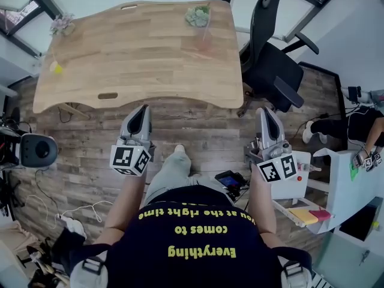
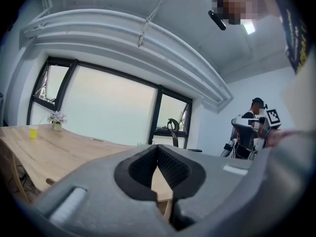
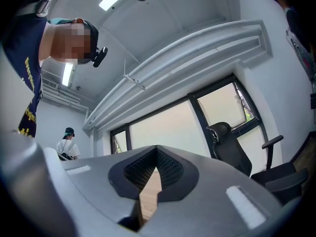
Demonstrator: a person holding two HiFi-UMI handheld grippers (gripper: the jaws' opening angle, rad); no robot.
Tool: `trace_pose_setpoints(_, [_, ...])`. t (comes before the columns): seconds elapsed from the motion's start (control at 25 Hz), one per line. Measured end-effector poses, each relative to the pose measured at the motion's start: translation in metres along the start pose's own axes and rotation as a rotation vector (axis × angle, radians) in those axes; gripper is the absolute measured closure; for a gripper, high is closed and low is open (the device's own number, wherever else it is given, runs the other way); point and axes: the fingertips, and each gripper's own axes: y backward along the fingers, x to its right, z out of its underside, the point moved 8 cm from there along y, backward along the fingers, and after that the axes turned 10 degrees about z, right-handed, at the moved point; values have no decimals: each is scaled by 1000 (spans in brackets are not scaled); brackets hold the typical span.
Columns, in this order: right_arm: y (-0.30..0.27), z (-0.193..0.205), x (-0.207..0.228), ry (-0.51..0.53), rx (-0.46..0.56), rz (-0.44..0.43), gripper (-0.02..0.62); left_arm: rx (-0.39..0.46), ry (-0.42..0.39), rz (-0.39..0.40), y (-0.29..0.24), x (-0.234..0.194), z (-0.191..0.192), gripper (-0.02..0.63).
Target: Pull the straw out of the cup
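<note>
While shut, tongs (image 1: 143,110) (image 1: 264,111) short of desk (image 1: 144,98)

Yellow cup (image 1: 56,68), pale wood-grain table (image 1: 138,53)

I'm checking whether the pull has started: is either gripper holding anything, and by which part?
Nothing is held. The left gripper and the right gripper are both shut and empty, short of the table.

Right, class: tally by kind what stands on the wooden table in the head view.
Plants: 2 (left plant, right plant)
Cups: 2 (yellow cup, clear cup, faint)
Total: 4
</note>
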Motion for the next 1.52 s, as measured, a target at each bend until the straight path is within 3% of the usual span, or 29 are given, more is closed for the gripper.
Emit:
trace_pose_setpoints(0.48, [-53,15,6,6,3,95,589,-18,1,72,-55,-57,-8,606])
trace_pose_setpoints(1.0, [-59,23,11,-15,6,184,589,-38,-6,110,-67,-79,-9,606])
trace_pose_setpoints(1.52, [-71,26,9,-25,-15,161,589,-60,8,112,-69,-86,-6,606])
